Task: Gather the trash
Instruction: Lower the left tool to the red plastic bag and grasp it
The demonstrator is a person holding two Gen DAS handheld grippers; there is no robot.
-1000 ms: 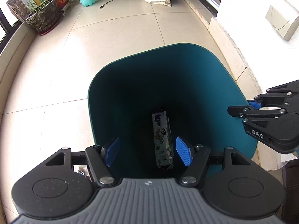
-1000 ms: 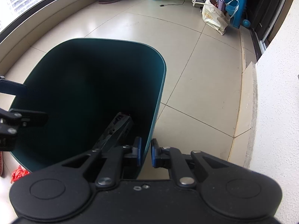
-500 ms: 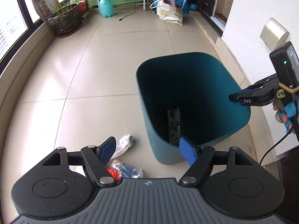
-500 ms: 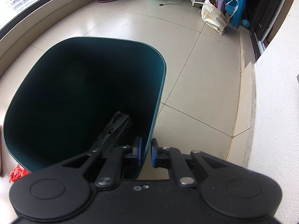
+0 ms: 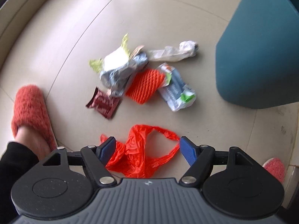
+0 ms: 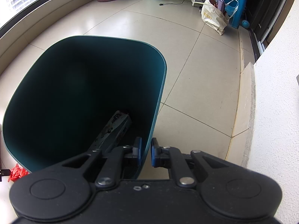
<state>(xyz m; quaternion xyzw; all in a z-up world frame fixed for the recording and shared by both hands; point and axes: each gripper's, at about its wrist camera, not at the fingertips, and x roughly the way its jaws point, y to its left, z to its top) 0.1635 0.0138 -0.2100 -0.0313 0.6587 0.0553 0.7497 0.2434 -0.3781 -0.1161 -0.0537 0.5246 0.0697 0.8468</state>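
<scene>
- Right gripper (image 6: pixel 146 154) pinched on teal bin (image 6: pixel 84 100) rim, apparently to steady it; one wrapper (image 6: pixel 114 128) lies inside.
- Left gripper (image 5: pixel 145 149) spread wide over red plastic bag (image 5: pixel 142 153), at 6 o'clock of the trash pile (image 5: pixel 142 76); bin at 2 o'clock.
- Beige tiled floor (image 6: pixel 196 74), balcony-like; red slipper (image 5: pixel 29 110) at 9 o'clock.

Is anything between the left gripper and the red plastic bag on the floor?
Nothing visible. The left gripper has its jaws open with the red plastic bag directly between them; the other litter lies beyond it.
</scene>
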